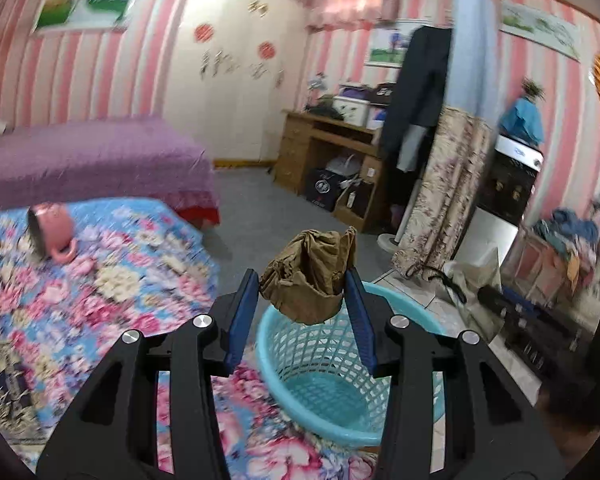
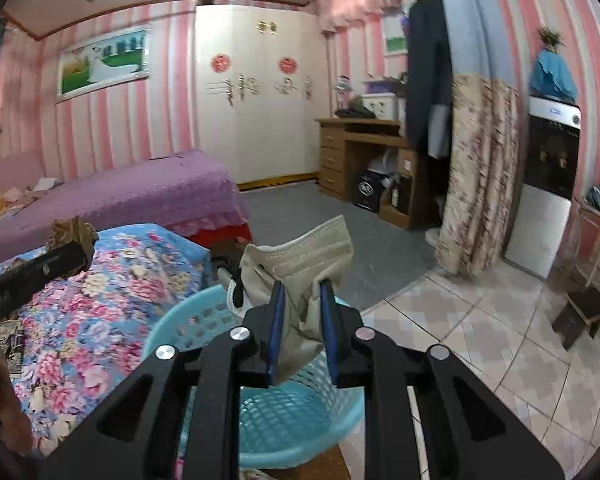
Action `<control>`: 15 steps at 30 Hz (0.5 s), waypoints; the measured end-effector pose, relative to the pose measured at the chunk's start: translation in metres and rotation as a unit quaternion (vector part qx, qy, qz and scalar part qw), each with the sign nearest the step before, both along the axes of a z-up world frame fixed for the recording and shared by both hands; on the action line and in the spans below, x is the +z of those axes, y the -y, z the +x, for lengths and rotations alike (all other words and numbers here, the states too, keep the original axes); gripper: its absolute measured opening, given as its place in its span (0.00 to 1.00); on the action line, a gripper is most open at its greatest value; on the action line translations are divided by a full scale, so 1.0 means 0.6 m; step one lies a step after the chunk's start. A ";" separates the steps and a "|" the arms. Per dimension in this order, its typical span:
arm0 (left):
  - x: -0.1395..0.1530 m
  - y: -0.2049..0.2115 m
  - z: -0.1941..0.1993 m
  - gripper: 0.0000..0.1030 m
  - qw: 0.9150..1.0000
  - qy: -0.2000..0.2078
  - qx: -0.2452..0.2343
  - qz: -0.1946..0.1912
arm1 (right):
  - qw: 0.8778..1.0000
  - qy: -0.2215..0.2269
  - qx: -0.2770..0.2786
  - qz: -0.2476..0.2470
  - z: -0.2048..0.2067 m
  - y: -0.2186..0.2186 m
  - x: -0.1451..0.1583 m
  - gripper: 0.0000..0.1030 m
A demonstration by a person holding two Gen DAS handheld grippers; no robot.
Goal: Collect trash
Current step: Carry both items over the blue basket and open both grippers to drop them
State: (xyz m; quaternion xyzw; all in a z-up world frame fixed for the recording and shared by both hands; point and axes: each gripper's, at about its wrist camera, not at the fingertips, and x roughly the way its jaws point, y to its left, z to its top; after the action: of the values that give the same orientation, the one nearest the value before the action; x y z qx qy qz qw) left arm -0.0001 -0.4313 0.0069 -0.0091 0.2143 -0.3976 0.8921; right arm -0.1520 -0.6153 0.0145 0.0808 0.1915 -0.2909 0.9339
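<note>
Left wrist view: the left gripper [image 1: 302, 286] pinches a crumpled brown paper wad [image 1: 310, 276] between its blue pads, held in the air above the near rim of a light-blue plastic basket [image 1: 320, 380]. The basket sits at the edge of a bed covered by a floral quilt [image 1: 100, 280]. A pink mug [image 1: 52, 234] lies tipped on its side on the quilt, well apart from the basket. Beyond it stand a second bed under a purple cover [image 1: 92, 160], a white wardrobe [image 1: 228, 80], and a wooden desk [image 1: 328, 152] with boxes and bags beneath it. A flowered curtain [image 1: 444, 196] hangs at right, with clutter on the tiled floor beside it. The picture is blurred.

Right wrist view: the right gripper [image 2: 302, 292] is pressed together on a beige face mask [image 2: 312, 252], which stands up between the pads and droops over the basket [image 2: 292, 408] below. The left gripper [image 2: 32, 276] enters from the left edge over the quilt [image 2: 84, 320], the brown paper wad [image 2: 74, 232] at its tip, not yet over the basket in this view. Grey carpet [image 2: 340, 232] and pale floor tiles [image 2: 480, 340] lie beyond the basket; a small dark stool [image 2: 584, 312] stands on the tiles near a white appliance [image 2: 540, 200].
</note>
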 end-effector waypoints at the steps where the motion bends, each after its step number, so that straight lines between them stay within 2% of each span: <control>1: -0.014 0.010 -0.002 0.42 1.000 -0.006 -0.012 -0.001 | 1.000 -0.005 -0.001 -0.003 0.001 0.001 -0.003 0.18; 4: -0.037 0.020 0.005 0.42 0.999 -0.039 -0.032 -0.009 | 1.000 -0.017 -0.001 0.005 0.004 0.015 -0.021 0.18; 7: -0.042 0.026 0.013 0.43 0.999 -0.035 -0.031 -0.005 | 0.999 -0.023 0.011 0.020 0.021 0.029 -0.033 0.22; 9: -0.053 0.036 0.023 0.46 0.999 -0.040 -0.027 0.005 | 0.999 -0.026 0.011 0.023 0.033 0.034 -0.037 0.46; 10: -0.056 0.042 0.028 0.48 0.999 -0.045 -0.024 0.007 | 1.000 -0.020 0.005 0.018 0.028 0.033 -0.036 0.68; 12: -0.064 0.049 0.036 0.70 0.998 -0.053 -0.014 0.013 | 1.000 -0.012 0.004 0.015 0.028 0.035 -0.034 0.69; 15: -0.065 0.053 0.029 0.72 0.999 -0.040 -0.017 0.017 | 1.000 -0.005 -0.003 0.015 0.022 0.043 -0.034 0.69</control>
State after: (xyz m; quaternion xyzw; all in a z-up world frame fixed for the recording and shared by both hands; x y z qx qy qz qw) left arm 0.0176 -0.4630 -0.0320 -0.0060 0.2563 -0.4083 0.8761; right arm -0.1387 -0.6409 -0.0060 0.0939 0.2008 -0.2913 0.9306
